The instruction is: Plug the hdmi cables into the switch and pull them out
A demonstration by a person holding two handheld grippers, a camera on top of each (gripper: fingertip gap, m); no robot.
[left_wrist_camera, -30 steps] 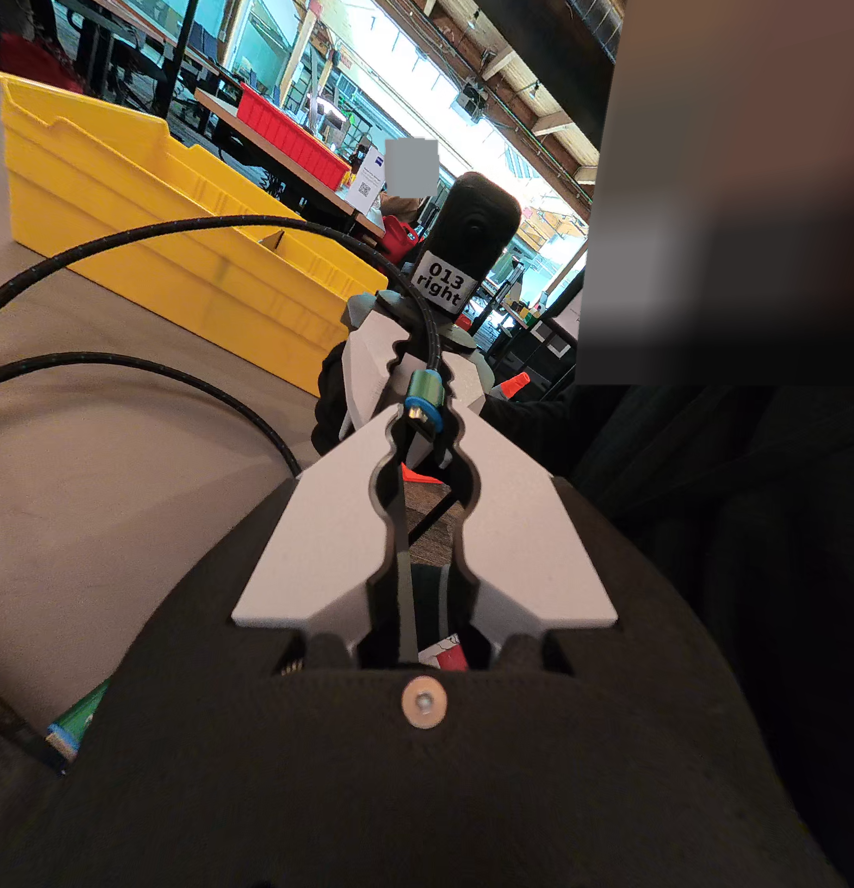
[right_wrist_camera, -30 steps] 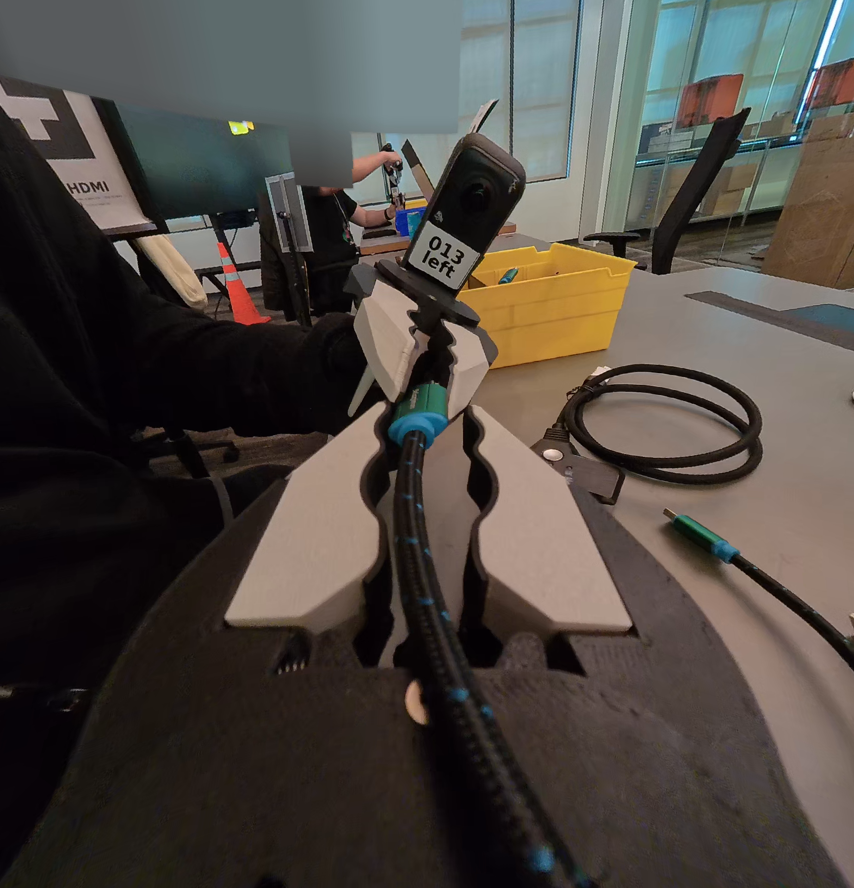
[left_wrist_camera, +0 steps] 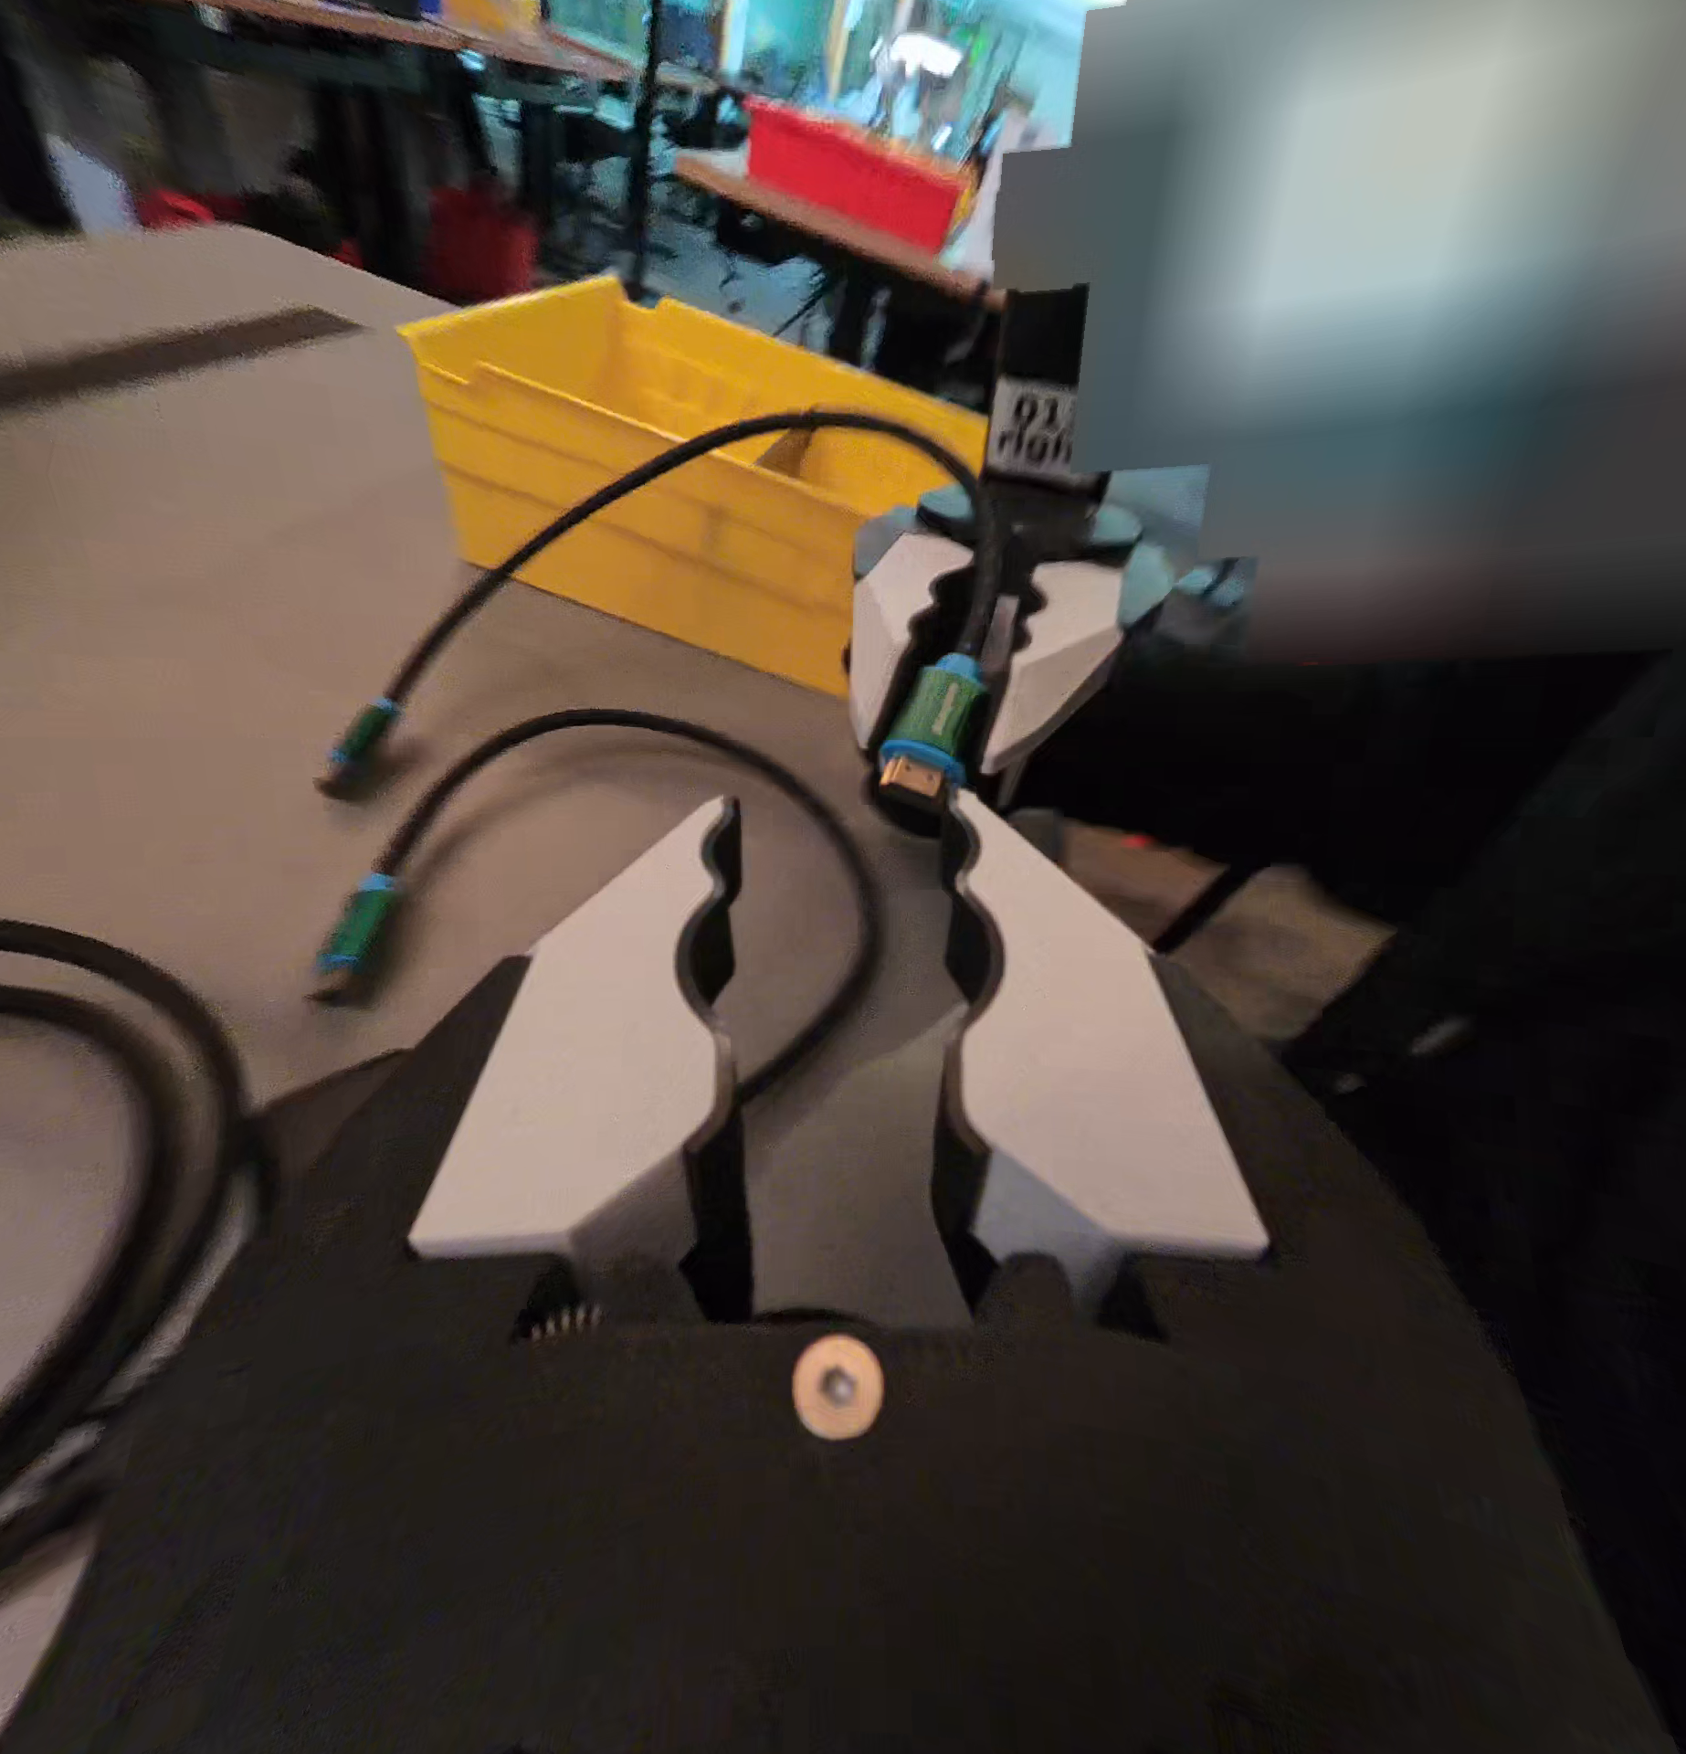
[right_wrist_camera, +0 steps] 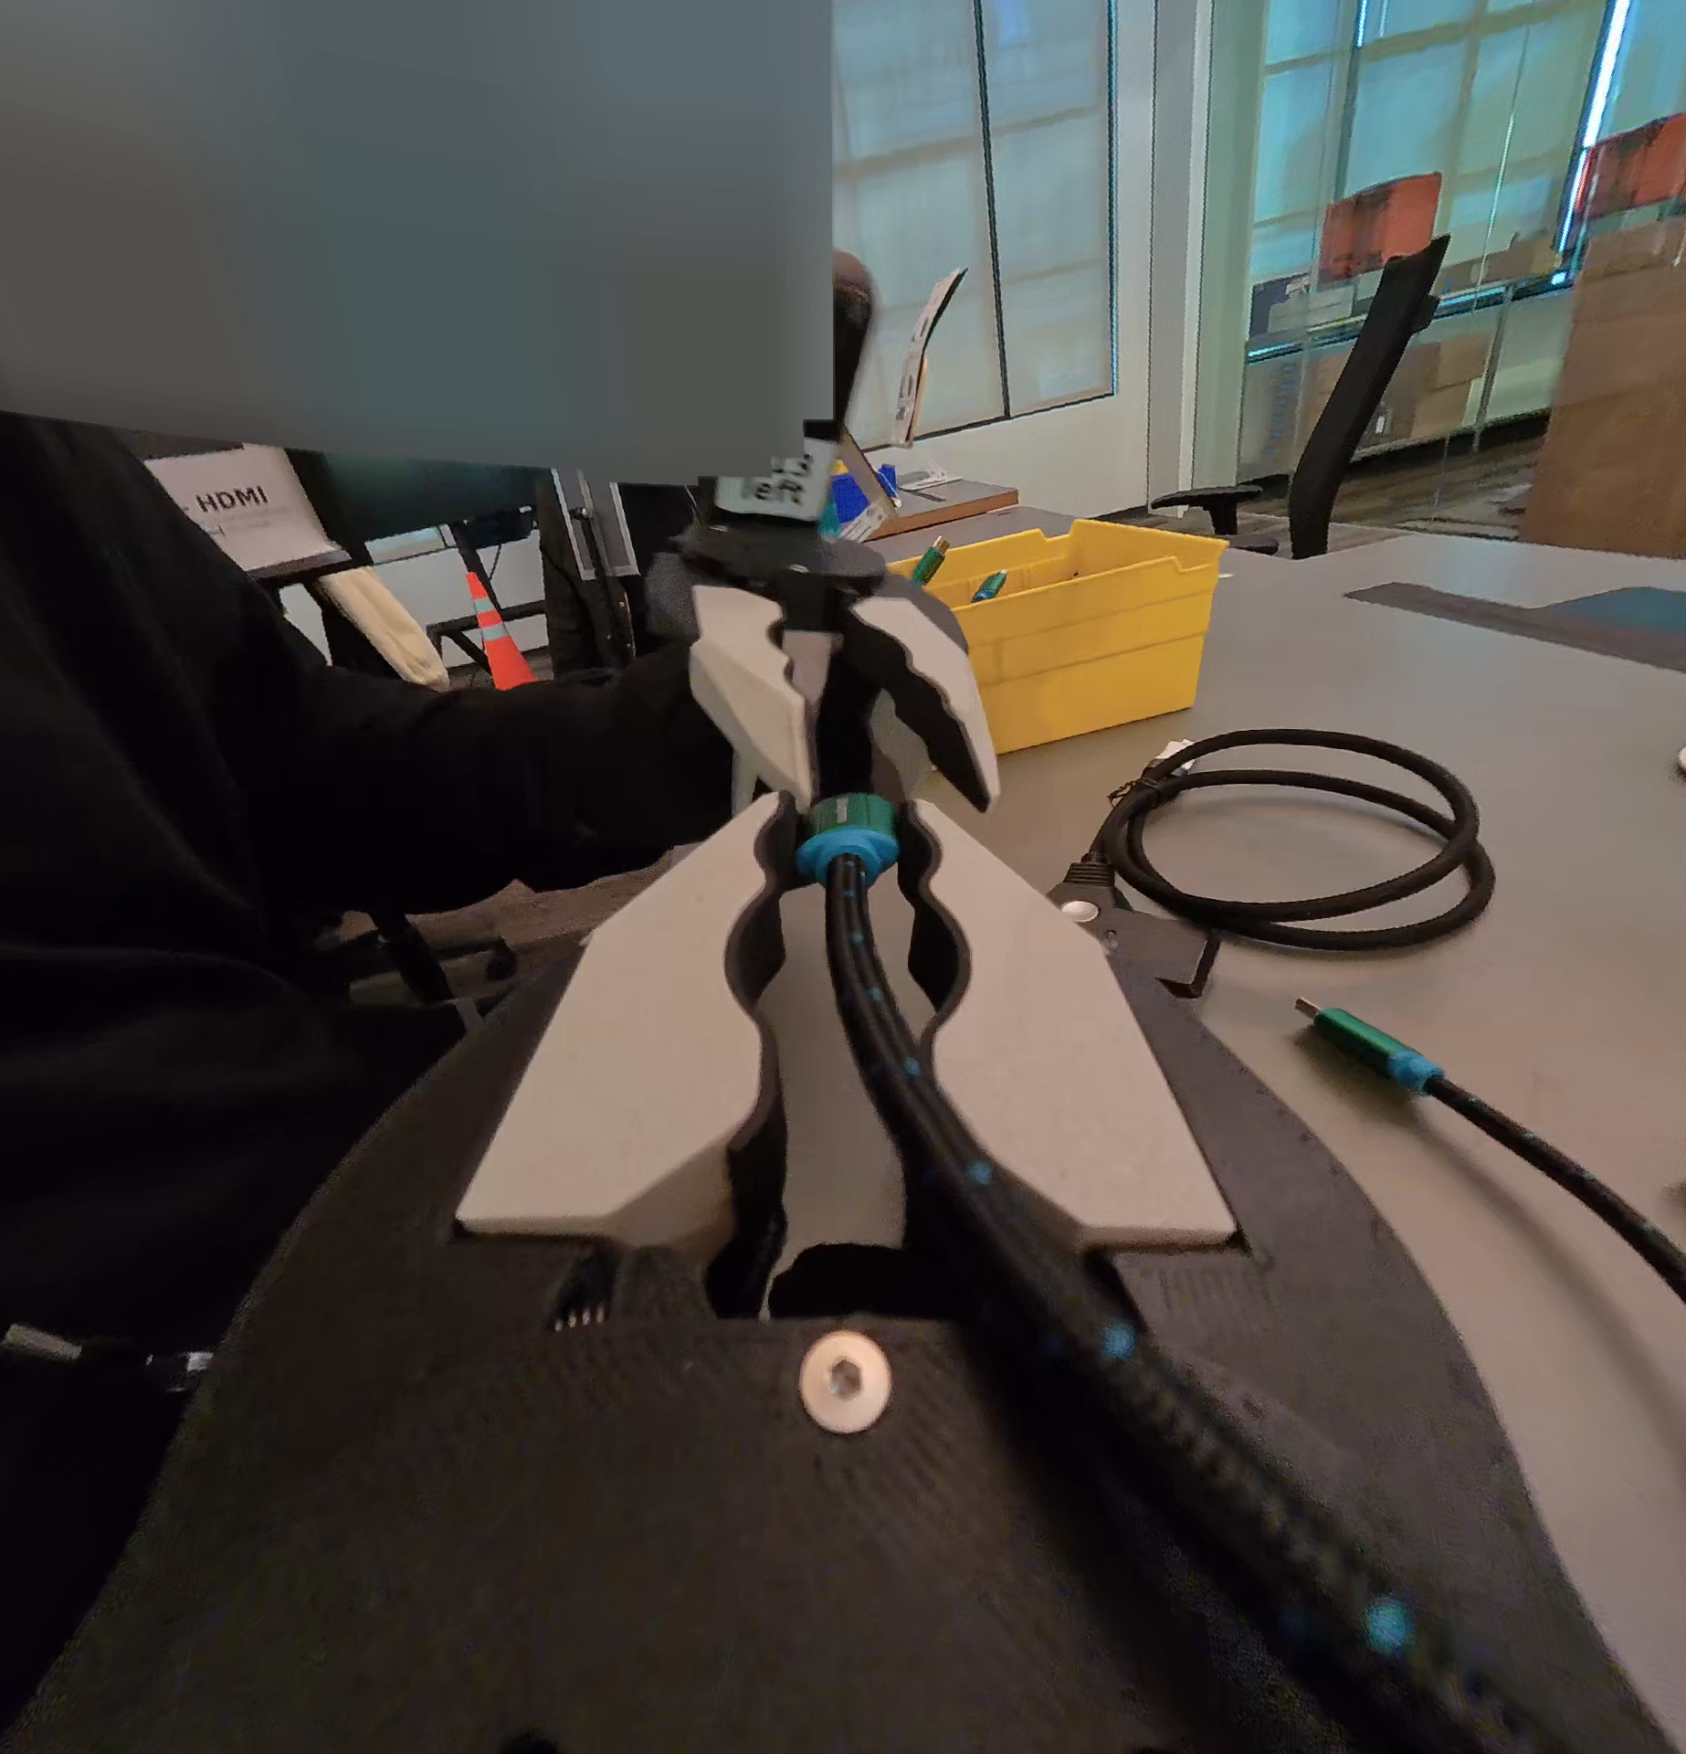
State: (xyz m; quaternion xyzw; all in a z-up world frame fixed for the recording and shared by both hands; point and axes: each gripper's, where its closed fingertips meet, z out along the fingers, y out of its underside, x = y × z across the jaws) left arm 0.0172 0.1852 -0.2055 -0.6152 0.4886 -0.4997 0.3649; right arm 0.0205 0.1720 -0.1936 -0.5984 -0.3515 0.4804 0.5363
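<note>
My right gripper (right_wrist_camera: 847, 833) is shut on a green and blue HDMI plug (right_wrist_camera: 844, 816); its braided black cable (right_wrist_camera: 915, 1091) runs back over the gripper. In the left wrist view the same plug (left_wrist_camera: 929, 726) sticks out of the right gripper (left_wrist_camera: 934, 764), gold tip toward me. My left gripper (left_wrist_camera: 844, 816) is open and empty just in front of that plug; in the right wrist view the left gripper (right_wrist_camera: 891, 793) stands open just beyond the plug. The small black switch (right_wrist_camera: 1138, 940) lies on the grey table with its coiled cable (right_wrist_camera: 1295, 835). Two more green plugs (left_wrist_camera: 369, 731) (left_wrist_camera: 355, 935) lie on the table.
A yellow bin (left_wrist_camera: 630, 456) (right_wrist_camera: 1105, 645) stands at the table's far edge with green plugs inside. Another green plug (right_wrist_camera: 1361, 1039) lies to the right of my right gripper. A thick black cable loop (left_wrist_camera: 184, 1091) lies at the left. A person's dark sleeve (right_wrist_camera: 441, 788) is close on the left. My two grippers' fingertips are within a few centimetres of each other.
My left gripper was shut around the front of the plug; it has opened, let go and swung its view down toward the table. The right gripper still holds the plug.
</note>
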